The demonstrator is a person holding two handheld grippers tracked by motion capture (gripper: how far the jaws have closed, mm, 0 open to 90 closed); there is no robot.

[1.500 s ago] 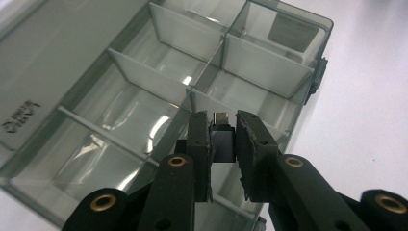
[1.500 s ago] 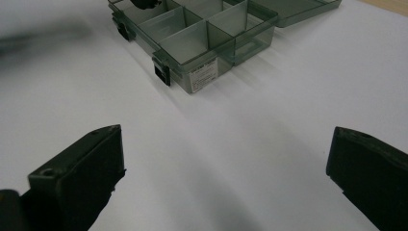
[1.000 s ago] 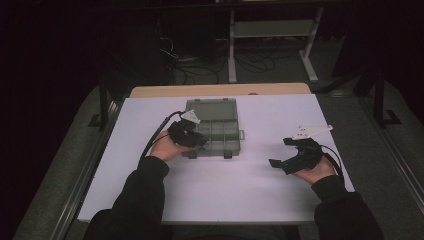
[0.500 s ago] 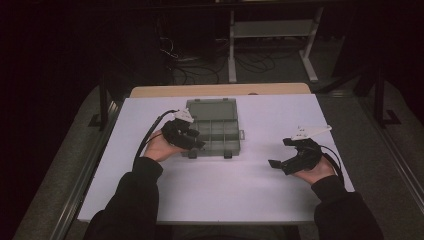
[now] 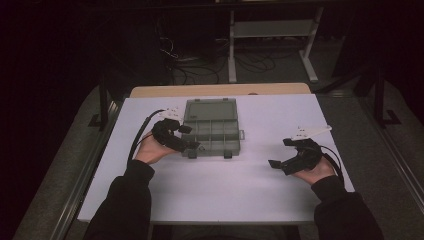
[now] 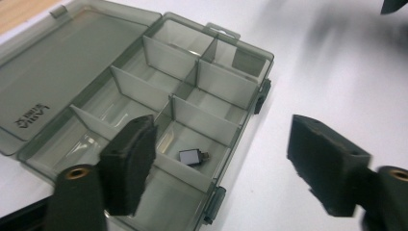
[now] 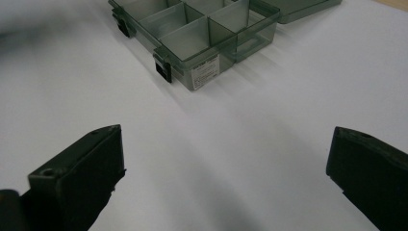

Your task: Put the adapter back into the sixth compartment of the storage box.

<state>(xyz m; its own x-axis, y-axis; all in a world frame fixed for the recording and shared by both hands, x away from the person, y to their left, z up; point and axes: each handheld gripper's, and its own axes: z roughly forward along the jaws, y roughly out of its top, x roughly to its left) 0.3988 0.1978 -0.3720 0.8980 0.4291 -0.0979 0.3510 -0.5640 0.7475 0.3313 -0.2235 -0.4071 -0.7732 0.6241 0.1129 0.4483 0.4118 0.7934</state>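
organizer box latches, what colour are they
Black latches on the smoky grey box; clearest in the right gripper view.

Dim room, soft shadows, blurred edges

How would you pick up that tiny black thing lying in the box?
Probably from straight above. The small black part lies flat on the floor of one compartment of the open organizer box, with divider walls close around it, so a sideways reach is blocked. Pinch its two long edges with the left gripper, whose jaws stand open above it.
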